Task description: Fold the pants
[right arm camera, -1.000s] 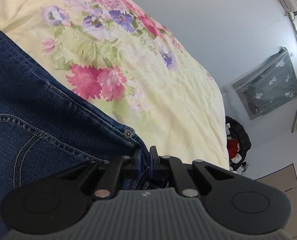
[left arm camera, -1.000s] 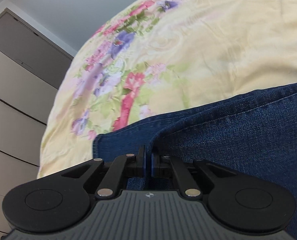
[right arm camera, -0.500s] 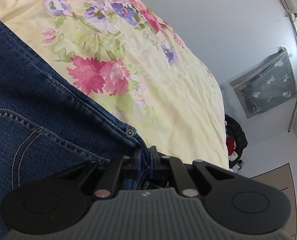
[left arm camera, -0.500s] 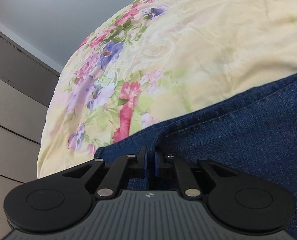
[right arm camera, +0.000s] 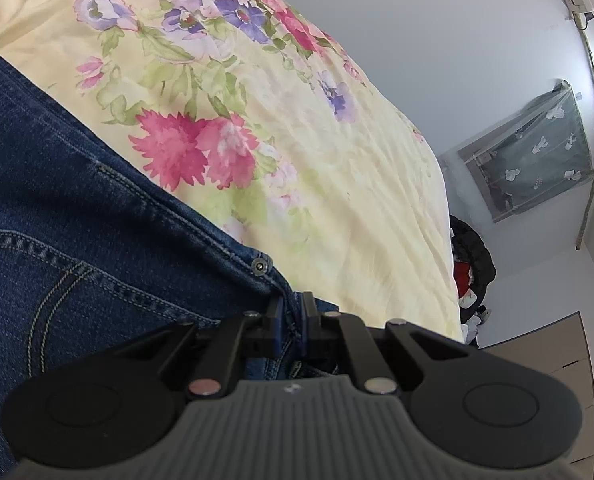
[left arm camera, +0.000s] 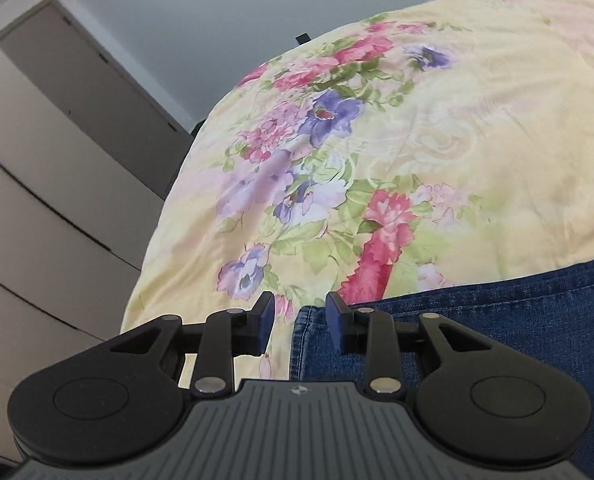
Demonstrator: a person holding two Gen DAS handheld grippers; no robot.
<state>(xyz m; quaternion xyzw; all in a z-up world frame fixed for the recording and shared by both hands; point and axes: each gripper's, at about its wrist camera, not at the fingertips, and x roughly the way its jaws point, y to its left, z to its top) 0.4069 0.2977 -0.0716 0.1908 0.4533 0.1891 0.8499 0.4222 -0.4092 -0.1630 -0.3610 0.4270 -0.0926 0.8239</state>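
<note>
1. We see the pants point(left arm camera: 477, 320), dark blue denim, lying on the bed point(left arm camera: 477, 140), which wears a yellow floral sheet.
2. Our left tool point(left arm camera: 299, 320) is opening its jaws; the corner edge of the pants lies below the gap, and neither pad touches it.
3. Our right tool point(right arm camera: 291, 322) has its jaws together, clamped on a fold of the pants just beside the metal button point(right arm camera: 260, 266).
4. Beyond the bed we see a grey wardrobe point(left arm camera: 57, 160) and a fabric closet point(right arm camera: 533, 152).
</note>
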